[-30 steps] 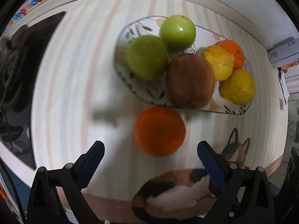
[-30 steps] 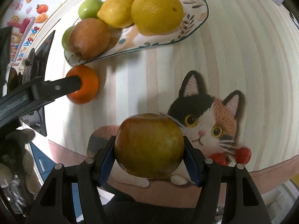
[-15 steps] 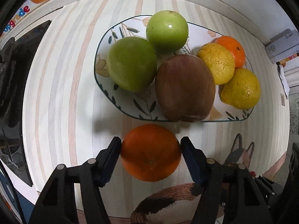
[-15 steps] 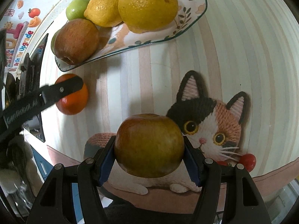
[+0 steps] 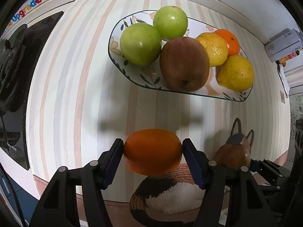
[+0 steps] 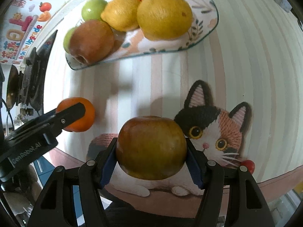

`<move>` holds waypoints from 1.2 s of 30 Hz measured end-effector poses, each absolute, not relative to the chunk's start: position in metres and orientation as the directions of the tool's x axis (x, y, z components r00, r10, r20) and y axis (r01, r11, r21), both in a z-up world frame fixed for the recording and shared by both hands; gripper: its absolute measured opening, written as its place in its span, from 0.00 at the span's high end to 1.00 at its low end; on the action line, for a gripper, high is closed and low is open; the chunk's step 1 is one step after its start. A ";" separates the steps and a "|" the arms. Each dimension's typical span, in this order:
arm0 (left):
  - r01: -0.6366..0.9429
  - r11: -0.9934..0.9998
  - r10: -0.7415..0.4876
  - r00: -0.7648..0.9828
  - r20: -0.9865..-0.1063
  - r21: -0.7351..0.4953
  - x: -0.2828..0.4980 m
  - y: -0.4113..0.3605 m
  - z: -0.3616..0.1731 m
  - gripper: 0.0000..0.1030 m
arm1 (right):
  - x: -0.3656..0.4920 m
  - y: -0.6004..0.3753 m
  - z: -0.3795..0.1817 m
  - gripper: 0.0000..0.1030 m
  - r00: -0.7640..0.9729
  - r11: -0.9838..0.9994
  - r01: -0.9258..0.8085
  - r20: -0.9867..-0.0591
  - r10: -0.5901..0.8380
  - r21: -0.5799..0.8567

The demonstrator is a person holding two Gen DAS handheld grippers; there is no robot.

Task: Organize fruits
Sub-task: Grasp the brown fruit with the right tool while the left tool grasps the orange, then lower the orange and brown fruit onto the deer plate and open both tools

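My left gripper [image 5: 153,151] is shut on an orange [image 5: 153,152] and holds it above the striped mat, in front of the patterned fruit plate [image 5: 149,77]. My right gripper [image 6: 151,151] is shut on a brownish apple [image 6: 151,147], lifted above the mat's cat picture. That apple also shows in the left wrist view [image 5: 233,156], and the orange in the right wrist view [image 6: 84,119]. The plate [image 6: 170,47] holds two green apples [image 5: 141,43], a reddish-brown apple [image 5: 184,63], two lemons [image 5: 235,72] and a small orange [image 5: 228,41].
A black stove [image 5: 13,71] lies to the left of the mat. White boxes [image 5: 282,45] stand at the far right by the wall. The mat's cat picture [image 6: 214,132] lies near the front edge of the counter.
My left gripper closed on the orange and lifted it off the mat, drawing back from the plate. My right gripper kept the brownish apple and stayed nearly in place.
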State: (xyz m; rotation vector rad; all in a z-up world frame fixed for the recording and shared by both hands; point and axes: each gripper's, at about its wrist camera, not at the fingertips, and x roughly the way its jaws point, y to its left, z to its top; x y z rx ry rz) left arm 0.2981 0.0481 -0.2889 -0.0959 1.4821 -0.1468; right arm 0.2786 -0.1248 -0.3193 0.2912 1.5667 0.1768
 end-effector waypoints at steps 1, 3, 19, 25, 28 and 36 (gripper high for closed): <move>0.040 0.987 -0.159 0.085 -0.984 -0.156 0.297 0.050 -0.287 0.40 | 0.279 -0.126 -0.312 0.34 0.016 0.952 0.069 -0.954 0.299 0.299; 0.044 0.985 -0.173 0.102 -0.980 -0.169 0.297 0.050 -0.274 0.40 | 0.281 -0.127 -0.299 0.34 0.041 0.949 0.066 -0.951 0.307 0.309; 0.091 0.965 -0.262 0.280 -0.924 -0.246 0.384 0.051 -0.164 0.40 | 0.394 -0.212 -0.224 0.34 0.247 0.936 0.164 -0.931 0.267 0.312; 0.063 0.981 -0.193 0.233 -0.953 -0.183 0.437 0.056 -0.194 0.40 | 0.438 -0.221 -0.268 0.34 0.173 0.955 0.188 -0.965 0.199 0.231; 0.041 0.985 -0.173 0.178 -0.969 -0.169 0.460 0.062 -0.218 0.40 | 0.447 -0.216 -0.280 0.33 0.153 0.961 0.180 -0.971 0.185 0.211; 0.023 0.988 -0.155 0.133 -0.979 -0.154 0.481 0.065 -0.243 0.41 | 0.449 -0.204 -0.296 0.33 0.134 0.975 0.152 -0.981 0.142 0.162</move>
